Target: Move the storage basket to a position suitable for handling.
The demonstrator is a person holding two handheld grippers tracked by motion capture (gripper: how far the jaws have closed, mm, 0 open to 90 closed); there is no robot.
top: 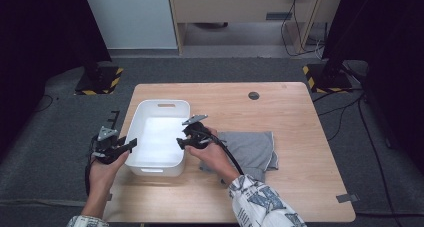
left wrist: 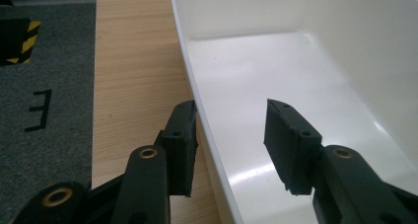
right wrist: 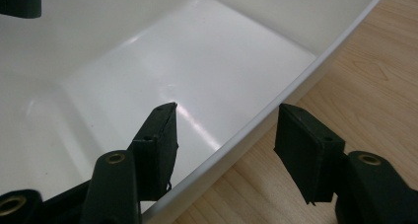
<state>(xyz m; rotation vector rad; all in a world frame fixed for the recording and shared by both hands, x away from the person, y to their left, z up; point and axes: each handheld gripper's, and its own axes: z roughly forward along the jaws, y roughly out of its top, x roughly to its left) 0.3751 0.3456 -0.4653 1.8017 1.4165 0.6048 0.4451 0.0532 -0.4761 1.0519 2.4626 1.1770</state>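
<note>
Count on the tabletop: one white bin, one grey cloth, one round dark grommet.

My left gripper stands at the bin's left wall with its fingers apart. In the left gripper view the wall's rim runs up between them: one finger is outside, over the wood, close against the wall; the other hangs inside, over the bin's bare white floor. Nothing is clamped.

My right gripper stands at the bin's right wall, fingers likewise apart. In the right gripper view the rim passes between them: one finger is inside the bin, the other outside, over the tabletop. I cannot tell whether either pad touches the plastic.

The bin lies between my two grippers, straddled on both long sides. It has one handle slot visible in the far end wall, ahead of my fingers.

The grey cloth lies flat, folded, just behind my right fingers, under my right hand and touching or nearly touching the bin's right side. The grommet sits well beyond my right fingers, apart from everything else.
</note>
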